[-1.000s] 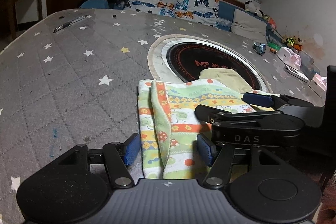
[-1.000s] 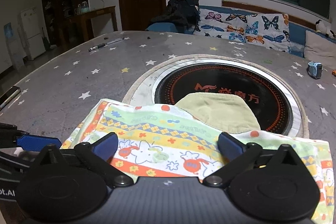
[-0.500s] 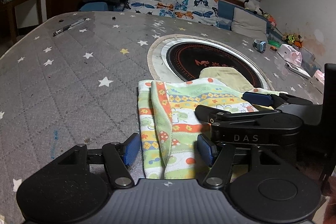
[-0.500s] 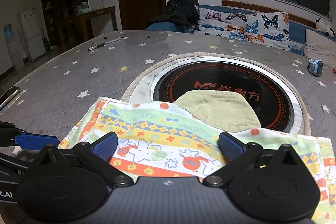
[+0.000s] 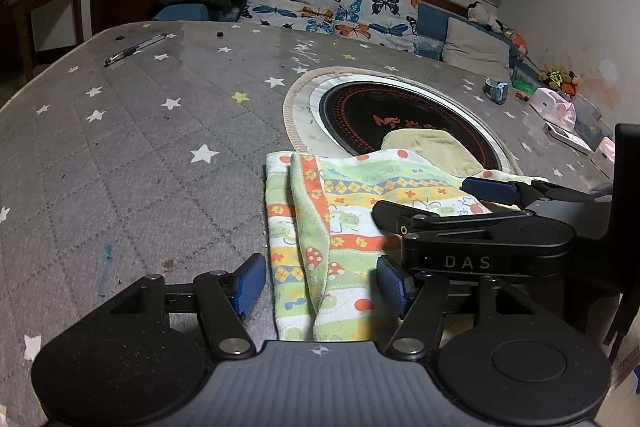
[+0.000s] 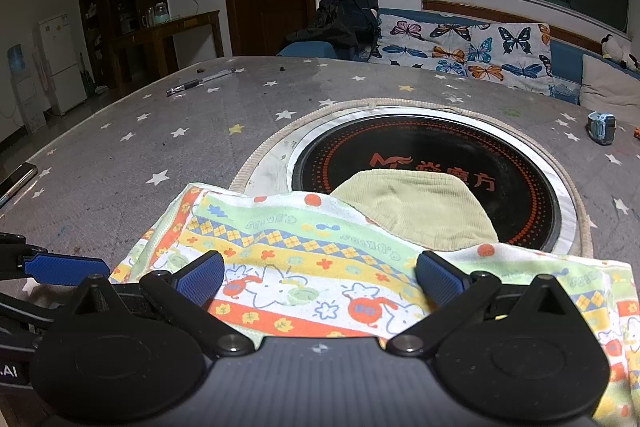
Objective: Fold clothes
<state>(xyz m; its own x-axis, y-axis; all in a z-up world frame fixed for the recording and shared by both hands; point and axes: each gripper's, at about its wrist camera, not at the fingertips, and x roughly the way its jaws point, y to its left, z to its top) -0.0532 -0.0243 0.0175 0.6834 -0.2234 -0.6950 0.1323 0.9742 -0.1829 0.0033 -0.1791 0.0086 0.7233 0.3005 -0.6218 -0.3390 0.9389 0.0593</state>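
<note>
Nothing moved; tongs [image 5: 320, 285] flank garment [image 5: 316, 227].

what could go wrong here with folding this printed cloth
Both the left gripper and right gripper stand open over the printed cloth, so a close might catch one layer only. The yellow-green garment lies tucked under its far edge and may get dragged along.

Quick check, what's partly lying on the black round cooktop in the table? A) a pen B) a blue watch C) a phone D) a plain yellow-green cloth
D: the plain yellow-green cloth rests on the black cooktop, its near edge under the patterned garment.
</note>
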